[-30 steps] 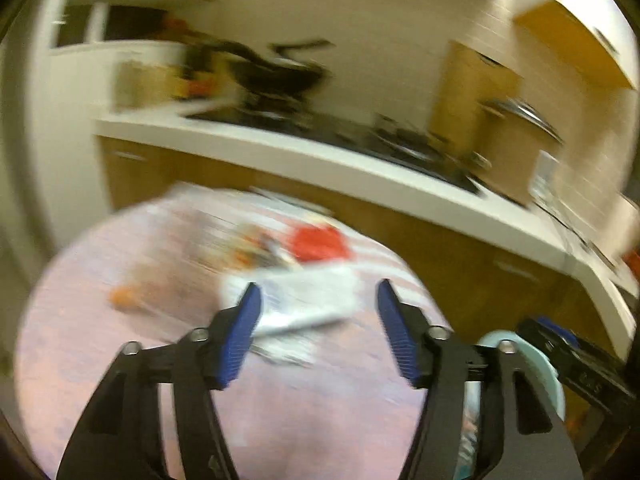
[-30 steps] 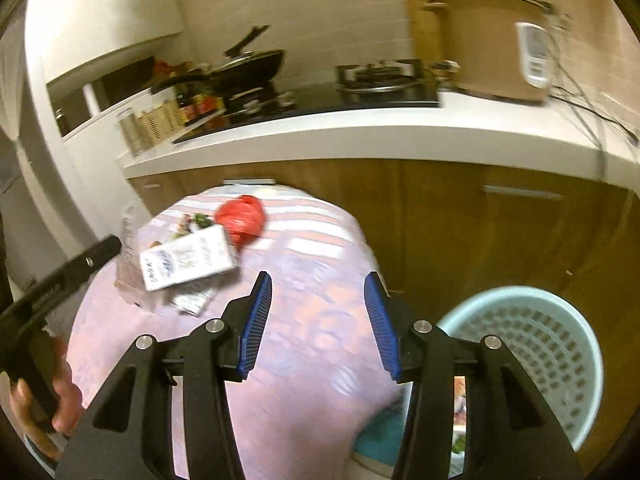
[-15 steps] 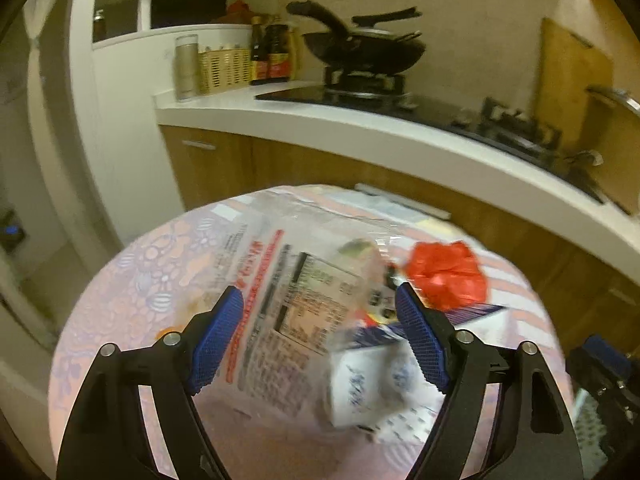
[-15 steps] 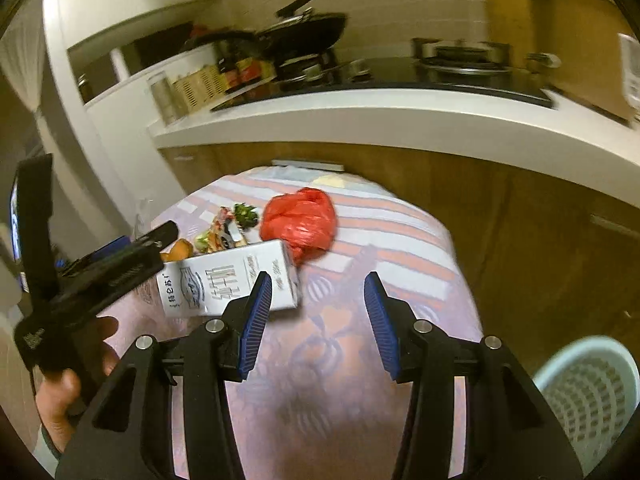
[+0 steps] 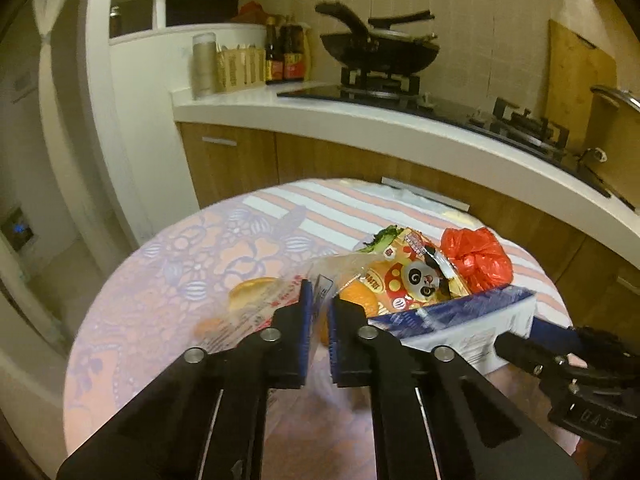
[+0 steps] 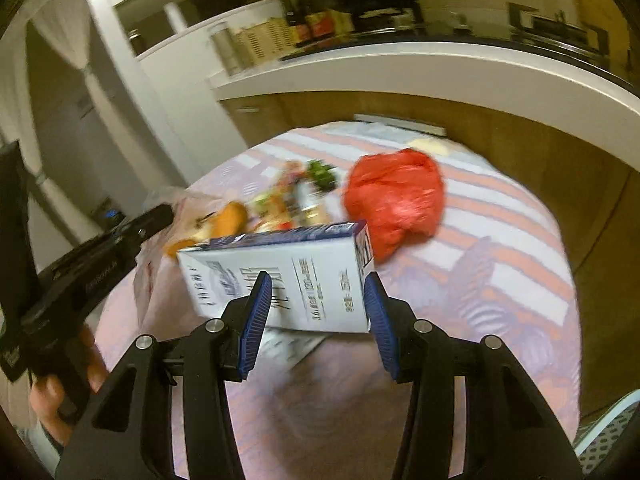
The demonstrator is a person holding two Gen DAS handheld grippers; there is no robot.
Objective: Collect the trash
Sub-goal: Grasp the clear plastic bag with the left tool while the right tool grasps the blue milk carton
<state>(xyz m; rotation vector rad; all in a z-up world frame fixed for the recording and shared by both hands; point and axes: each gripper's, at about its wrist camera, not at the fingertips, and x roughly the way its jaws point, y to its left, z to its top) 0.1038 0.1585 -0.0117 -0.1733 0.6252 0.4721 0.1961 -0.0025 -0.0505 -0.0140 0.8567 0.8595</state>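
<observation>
- Trash pile sits on round table (image 5: 168,264) with patterned cloth, in front of kitchen counter (image 5: 400,140).
- Left gripper (image 5: 318,312): jaws have just been closing, now clamped on edge of clear plastic bag (image 5: 276,300); thin film pinched between the pads.
- Orange fruit pieces (image 5: 250,290) visible through the bag; panda snack wrapper (image 5: 416,276) and red plastic bag (image 5: 476,258) just beyond.
- Right gripper (image 6: 316,312): jaws parted, straddling white milk carton (image 6: 288,276) lying on its side; pad contact on the carton: cannot tell.
- Mesh bin (image 6: 608,436) at lower right edge.
</observation>
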